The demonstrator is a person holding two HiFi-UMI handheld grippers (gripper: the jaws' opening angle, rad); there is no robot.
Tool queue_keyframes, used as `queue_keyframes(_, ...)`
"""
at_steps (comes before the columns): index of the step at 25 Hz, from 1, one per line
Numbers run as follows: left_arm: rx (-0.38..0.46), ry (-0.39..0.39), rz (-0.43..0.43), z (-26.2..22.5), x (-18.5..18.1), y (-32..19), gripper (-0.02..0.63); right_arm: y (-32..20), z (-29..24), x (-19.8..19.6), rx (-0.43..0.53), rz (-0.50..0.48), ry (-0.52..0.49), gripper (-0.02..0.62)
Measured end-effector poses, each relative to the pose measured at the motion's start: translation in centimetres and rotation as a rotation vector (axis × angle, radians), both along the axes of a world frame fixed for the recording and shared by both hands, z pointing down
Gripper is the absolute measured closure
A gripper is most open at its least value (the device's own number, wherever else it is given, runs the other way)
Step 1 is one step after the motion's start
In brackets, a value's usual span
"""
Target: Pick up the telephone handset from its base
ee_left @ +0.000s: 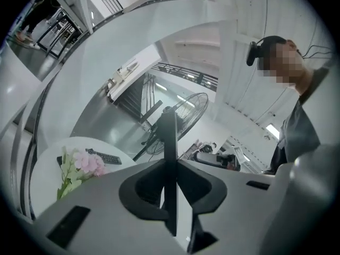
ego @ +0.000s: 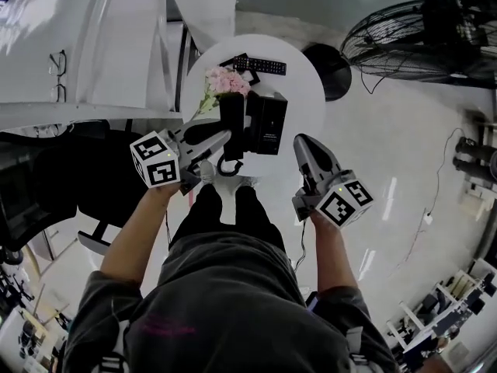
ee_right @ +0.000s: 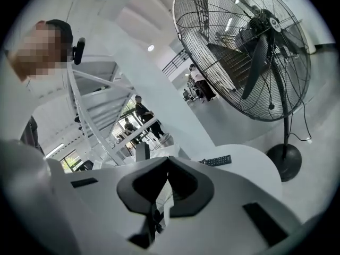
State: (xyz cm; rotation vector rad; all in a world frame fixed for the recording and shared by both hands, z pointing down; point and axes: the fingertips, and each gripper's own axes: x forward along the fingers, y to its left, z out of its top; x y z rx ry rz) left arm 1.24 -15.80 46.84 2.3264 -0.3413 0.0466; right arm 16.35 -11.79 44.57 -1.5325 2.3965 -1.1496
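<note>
Round white table (ego: 311,84) on glossy pale floor, standing fan (ego: 411,37) well beyond telephone base (ego: 268,123). Clamps telephone handset (ego: 231,111) in left gripper (ego: 224,137), just left of base, long axis running away from person toward flowers (ego: 225,81) behind base. Holds right gripper (ego: 304,142) pinched together, empty, right of base.

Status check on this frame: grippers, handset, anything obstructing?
Left gripper shut on handset, held upright beside base. Right gripper shut, empty. Flowers and remote nearby, not blocking.

Left tool (ego: 224,136) gripping, right tool (ego: 303,141) idle.
Left jaws clamp the handset (ego: 231,115); right jaws together, empty; both point forward.
</note>
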Motion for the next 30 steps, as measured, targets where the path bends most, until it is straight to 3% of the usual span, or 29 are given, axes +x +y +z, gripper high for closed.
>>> queue_keyframes(17, 0.173, 0.079, -0.018, -11.6, -4.2, 1.7, 0.528, 1.6, -7.3, -1.7, 0.138, 0.059, 0.020, 0.580)
queue_keyframes(30, 0.323, 0.072, -0.003, -16.9, -5.2, 4.8, 0.528, 3.5, -11.4, -3.6, 0.221, 0.066, 0.056, 0.580)
